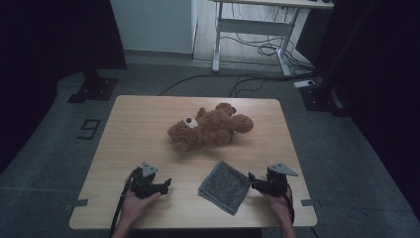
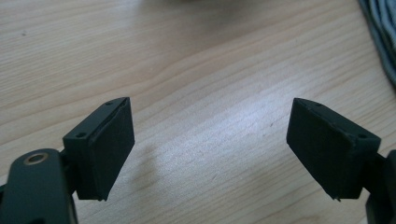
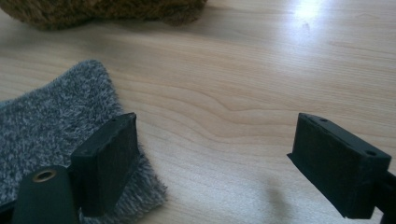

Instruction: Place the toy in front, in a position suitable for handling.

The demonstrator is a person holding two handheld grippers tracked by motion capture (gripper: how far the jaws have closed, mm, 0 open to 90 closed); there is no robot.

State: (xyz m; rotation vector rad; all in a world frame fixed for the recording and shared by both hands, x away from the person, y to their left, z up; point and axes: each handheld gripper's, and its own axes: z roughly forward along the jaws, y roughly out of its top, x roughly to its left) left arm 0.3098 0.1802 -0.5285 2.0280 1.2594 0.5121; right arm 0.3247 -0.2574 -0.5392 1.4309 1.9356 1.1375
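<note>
Hovering both grippers, left gripper (image 1: 159,187) and right gripper (image 1: 256,182), jaws wide apart and empty; the grey cloth (image 1: 224,187) lies between them, so I'd pinch 1 corner low, sparing the teddy bear (image 1: 210,127)

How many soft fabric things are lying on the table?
2: a brown teddy bear lying mid-table, and a folded grey cloth near the front edge, close beside the right gripper.

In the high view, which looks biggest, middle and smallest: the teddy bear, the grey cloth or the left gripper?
1. Teddy bear, biggest.
2. Grey cloth, middle.
3. Left gripper, smallest, with open jaws.
The cloth and gripper lie nearer the camera, but the order looks clear.
</note>
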